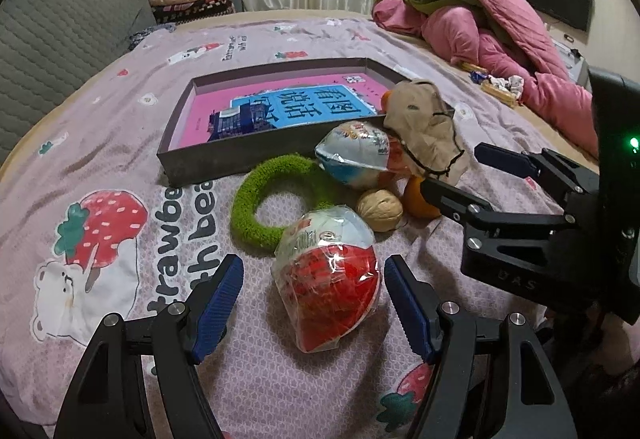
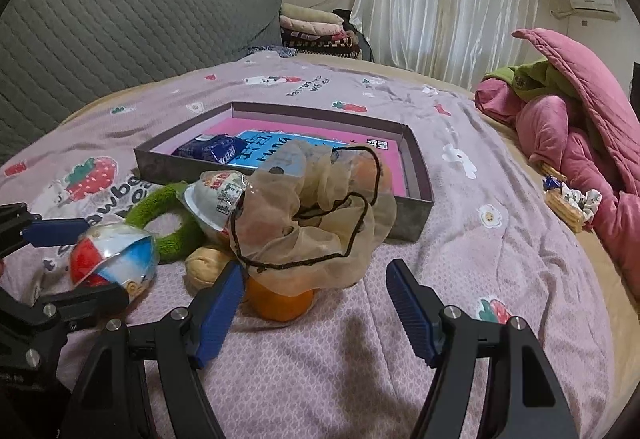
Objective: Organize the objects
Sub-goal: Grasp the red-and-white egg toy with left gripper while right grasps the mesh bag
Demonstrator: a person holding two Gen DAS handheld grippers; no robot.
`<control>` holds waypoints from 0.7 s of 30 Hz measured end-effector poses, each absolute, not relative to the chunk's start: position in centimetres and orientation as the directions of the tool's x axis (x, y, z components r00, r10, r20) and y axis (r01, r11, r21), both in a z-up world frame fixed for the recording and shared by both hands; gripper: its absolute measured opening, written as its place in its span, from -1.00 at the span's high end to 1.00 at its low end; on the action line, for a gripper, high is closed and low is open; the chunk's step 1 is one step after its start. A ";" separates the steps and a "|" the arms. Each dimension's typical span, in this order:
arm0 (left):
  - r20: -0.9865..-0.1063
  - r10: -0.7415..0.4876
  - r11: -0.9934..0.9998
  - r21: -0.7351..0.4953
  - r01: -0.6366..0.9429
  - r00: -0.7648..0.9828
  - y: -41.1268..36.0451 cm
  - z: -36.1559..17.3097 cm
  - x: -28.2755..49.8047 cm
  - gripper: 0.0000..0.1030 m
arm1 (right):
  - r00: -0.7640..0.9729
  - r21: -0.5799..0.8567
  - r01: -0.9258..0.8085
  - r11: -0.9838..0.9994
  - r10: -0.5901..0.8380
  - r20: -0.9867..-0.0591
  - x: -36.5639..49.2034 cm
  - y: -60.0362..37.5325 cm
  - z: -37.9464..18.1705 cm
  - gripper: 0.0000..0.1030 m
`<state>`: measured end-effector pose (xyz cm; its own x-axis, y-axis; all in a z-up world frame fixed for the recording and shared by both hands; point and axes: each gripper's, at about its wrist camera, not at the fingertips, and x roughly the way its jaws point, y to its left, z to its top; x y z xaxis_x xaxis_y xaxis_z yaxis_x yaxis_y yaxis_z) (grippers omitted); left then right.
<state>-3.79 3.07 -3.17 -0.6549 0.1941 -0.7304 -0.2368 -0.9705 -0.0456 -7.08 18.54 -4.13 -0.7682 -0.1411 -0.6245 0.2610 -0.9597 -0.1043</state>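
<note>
On the bed sheet (image 1: 120, 143), a red-and-white egg toy in clear wrap (image 1: 328, 279) lies between the blue pads of my left gripper (image 1: 314, 303). The jaws are open and a gap shows on the egg's left side. My right gripper (image 2: 316, 303) is also open. An orange (image 2: 280, 299) under a beige mesh bag (image 2: 312, 223) lies just ahead of its left pad (image 2: 220, 315). A green fuzzy ring (image 1: 260, 207), a walnut (image 1: 380, 209) and a blue-and-white egg (image 1: 352, 155) sit in front of the grey box (image 1: 224, 159), which holds a pink book and a blue packet (image 1: 236, 123).
A pink quilt (image 1: 500, 31) is heaped at the right, with snack wrappers (image 2: 572, 203) beside it. A grey quilted headboard (image 2: 120, 39) and folded blankets (image 2: 316, 27) stand at the back. My right gripper (image 1: 452, 167) reaches in from the right of the left wrist view.
</note>
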 end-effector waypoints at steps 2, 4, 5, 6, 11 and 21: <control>-0.735 0.187 -0.973 -0.046 -0.228 -0.652 3.0 -3.4 -4.0 -0.44 | -0.766 -0.108 0.259 -0.960 -0.137 -0.628 -7.5 18.3 -4.3 -0.40; -0.737 0.186 -0.974 -0.049 -0.223 -0.650 2.9 -3.4 -4.2 -0.44 | -0.766 -0.111 0.258 -0.960 -0.133 -0.629 -7.9 18.2 -4.3 -0.40; -0.736 0.184 -0.975 -0.051 -0.218 -0.651 2.9 -3.4 -4.3 -0.44 | -0.768 -0.111 0.255 -0.961 -0.131 -0.627 -8.1 18.1 -4.2 -0.40; -0.737 0.183 -0.975 -0.051 -0.217 -0.651 2.9 -3.4 -4.3 -0.44 | -0.770 -0.113 0.252 -0.961 -0.129 -0.625 -8.2 18.1 -4.2 -0.40; -0.739 0.184 -0.975 -0.053 -0.216 -0.648 2.9 -3.6 -4.5 -0.44 | -0.779 -0.112 0.225 -0.968 -0.110 -0.618 -9.2 18.6 -3.7 -0.18; -0.741 0.206 -0.972 -0.082 -0.219 -0.639 2.7 -3.5 -4.8 -0.34 | -0.740 0.010 0.238 -0.971 -0.188 -0.646 -10.4 20.3 -3.5 0.57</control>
<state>-4.84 2.71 -3.51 -0.6392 0.2059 -0.7409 -0.2186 -0.9724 -0.0816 -10.41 20.32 -3.54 -0.7399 -0.1880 -0.6459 0.2381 -0.9712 0.0099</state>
